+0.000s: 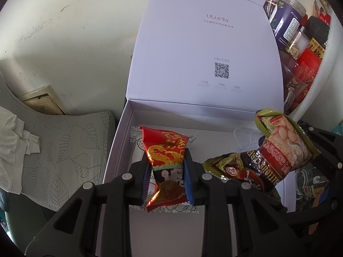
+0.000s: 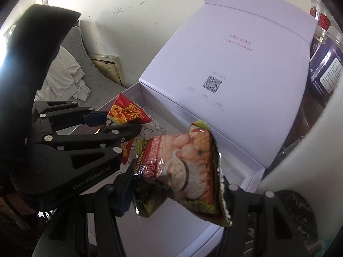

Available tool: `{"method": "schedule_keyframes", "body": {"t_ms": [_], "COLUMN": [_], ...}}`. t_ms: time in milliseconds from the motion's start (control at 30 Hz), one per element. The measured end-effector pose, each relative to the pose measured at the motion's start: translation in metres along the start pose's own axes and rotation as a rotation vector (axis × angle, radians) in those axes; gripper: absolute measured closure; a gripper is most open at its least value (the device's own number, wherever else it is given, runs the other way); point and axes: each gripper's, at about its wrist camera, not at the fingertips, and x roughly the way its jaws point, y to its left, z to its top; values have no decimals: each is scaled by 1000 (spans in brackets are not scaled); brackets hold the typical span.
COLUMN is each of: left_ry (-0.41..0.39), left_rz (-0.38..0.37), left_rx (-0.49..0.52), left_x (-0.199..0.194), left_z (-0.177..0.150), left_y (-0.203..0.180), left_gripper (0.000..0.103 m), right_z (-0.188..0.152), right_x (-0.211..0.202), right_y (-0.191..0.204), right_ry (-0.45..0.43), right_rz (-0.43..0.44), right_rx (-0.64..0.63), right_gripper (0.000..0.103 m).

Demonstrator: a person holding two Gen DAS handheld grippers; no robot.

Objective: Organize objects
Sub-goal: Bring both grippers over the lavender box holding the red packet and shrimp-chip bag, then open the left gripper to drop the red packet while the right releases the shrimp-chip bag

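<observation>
Gripping a red dragon-print snack packet (image 1: 166, 167), the left gripper (image 1: 167, 182) was clenched on it above the open white box (image 1: 116, 141). Right gripper (image 2: 175, 184) was clamped on a green-edged snack bag (image 2: 182, 171), just beside, also over the box. Box lid (image 1: 205, 49) stood upright; jars (image 1: 289, 23) sat behind it.

From my remote station, the lower part of the red packet (image 1: 166, 167) is masked by the left gripper (image 1: 167, 184) pads. The patterned wrapper (image 1: 137, 141) beneath it shows only at its edges. The jars (image 1: 289, 23) at right are cut off by the box lid (image 1: 205, 42) and the picture's edge; their label text is too small to read. In the right wrist view, the right gripper (image 2: 175, 190) fingertips are concealed behind the green packet (image 2: 184, 171).
</observation>
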Motion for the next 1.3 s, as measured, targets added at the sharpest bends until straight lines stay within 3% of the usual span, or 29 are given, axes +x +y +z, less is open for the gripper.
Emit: {"method": "schedule_keyframes", "body": {"t_ms": [200,267,300,333,700,1133,1300], "left_ry": [2,16,34,51,67,9,-40], "left_rz": [-4,4,14,18,0,0,37], "left_rx": [-15,-22,-33,-47,-64,-68,-59], "left_x": [3,6,10,13,13,-19,-39], "left_z": [0,1,1,1,0,1,6], "left_y": [6,8,10,12,18,20,16], "left_gripper": [70,56,43,42,42,42,42], "right_z": [3,3,4,2,3,3,8], "right_x": [7,8,8,6,7,-24,-37], "right_y": [0,0,-1,1,-1,0,-2], "right_ry": [23,27,27,27,32,-47,-85], "right_rz": [-27,-34,-38,-41,-78,-125,-156], "right_rx": [14,20,22,23,29,34,26], "right_gripper": [43,43,43,42,36,31,28]}}
